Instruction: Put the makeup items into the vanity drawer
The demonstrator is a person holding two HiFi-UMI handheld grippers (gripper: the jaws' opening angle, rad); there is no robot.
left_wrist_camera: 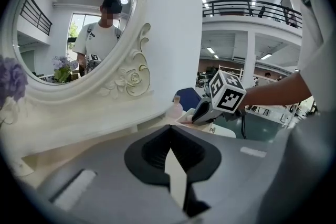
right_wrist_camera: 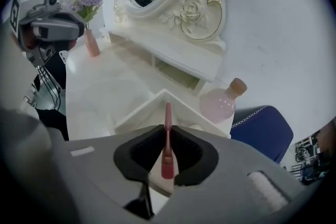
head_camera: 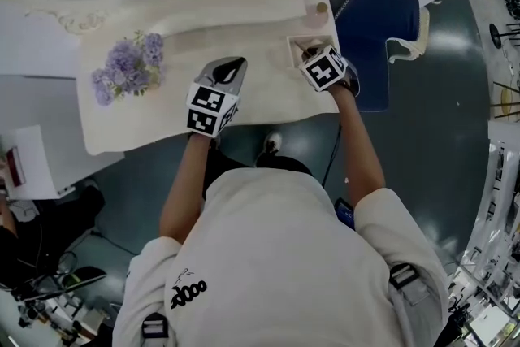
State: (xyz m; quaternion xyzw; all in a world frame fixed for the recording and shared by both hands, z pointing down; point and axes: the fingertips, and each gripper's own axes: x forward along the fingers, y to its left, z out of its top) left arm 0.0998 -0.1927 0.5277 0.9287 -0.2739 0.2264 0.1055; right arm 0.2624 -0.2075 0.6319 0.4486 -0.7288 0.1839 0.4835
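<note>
My right gripper [right_wrist_camera: 167, 126] is shut on a slim pink makeup stick [right_wrist_camera: 167, 113], whose tip pokes out past the jaws. It hovers over the open white vanity drawer [right_wrist_camera: 137, 113] at the table's right end, where the head view shows the right gripper [head_camera: 313, 54] at the drawer [head_camera: 294, 45]. A round pink bottle [right_wrist_camera: 218, 104] with a brown cap stands just behind the drawer. My left gripper [head_camera: 221, 80] rests over the middle of the tabletop, its jaws [left_wrist_camera: 170, 128] together and empty. From the left gripper view I see the right gripper [left_wrist_camera: 203, 110] beside the bottle [left_wrist_camera: 174, 108].
An oval mirror [left_wrist_camera: 73, 23] in an ornate white frame stands at the back of the vanity. Purple flowers [head_camera: 130, 65] in a pink vase [right_wrist_camera: 93, 42] sit on the table's left part. A blue chair [head_camera: 382, 20] stands to the right of the vanity.
</note>
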